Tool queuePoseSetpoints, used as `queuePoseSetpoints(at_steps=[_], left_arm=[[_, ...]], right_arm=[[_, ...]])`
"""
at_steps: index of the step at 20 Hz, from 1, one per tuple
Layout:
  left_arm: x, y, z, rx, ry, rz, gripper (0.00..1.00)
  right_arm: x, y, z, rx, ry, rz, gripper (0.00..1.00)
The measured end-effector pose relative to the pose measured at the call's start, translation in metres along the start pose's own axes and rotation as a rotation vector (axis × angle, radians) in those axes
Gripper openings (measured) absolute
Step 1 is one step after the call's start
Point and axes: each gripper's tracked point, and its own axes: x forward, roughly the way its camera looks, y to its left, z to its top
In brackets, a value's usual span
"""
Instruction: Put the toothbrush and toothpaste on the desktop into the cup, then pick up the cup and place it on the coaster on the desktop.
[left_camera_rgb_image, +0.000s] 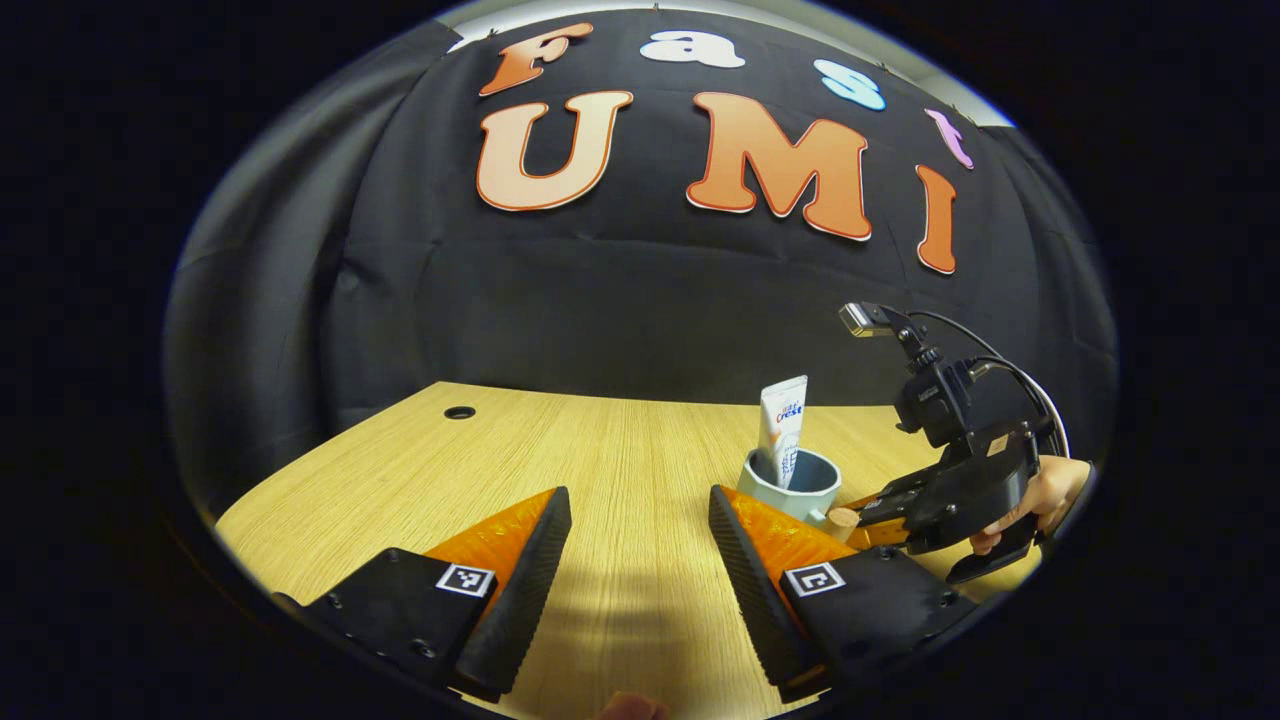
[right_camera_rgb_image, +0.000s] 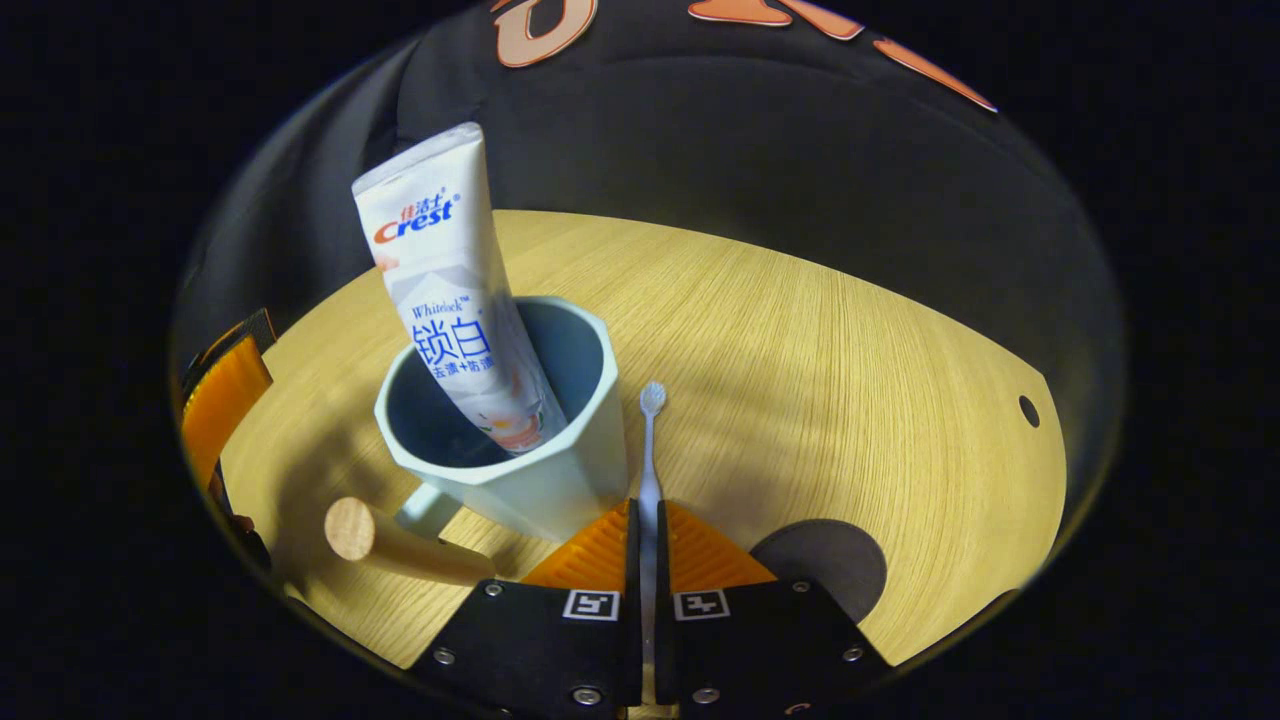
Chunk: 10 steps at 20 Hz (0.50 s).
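Recording booth, black cloth wall (left_camera_rgb_image: 620, 300), wooden desk (left_camera_rgb_image: 600, 440) (cable hole (left_camera_rgb_image: 459, 412))

a light wooden desk (left_camera_rgb_image: 620, 440) with 1 round cable hole (left_camera_rgb_image: 459, 412) near its far corner; behind it hangs the booth's black cloth wall (left_camera_rgb_image: 640, 300).

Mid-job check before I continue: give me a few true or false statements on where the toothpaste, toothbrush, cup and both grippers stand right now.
1. The toothpaste stands in the cup. True.
2. The toothbrush is already in the cup. False: the right gripper holds it beside the cup.
3. The left gripper is open and holds nothing. True.
4. The cup sits on the coaster. False: the dark coaster lies apart, nothing on it.
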Motion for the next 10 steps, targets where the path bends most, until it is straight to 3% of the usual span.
queuePoseSetpoints(at_steps=[10], left_arm=[[-0.004,0.003,0.002,-0.005,-0.007,0.012,0.9]], right_arm=[[-0.061,-0.017,0.075,0.119,-0.272,0.018,0.05]])
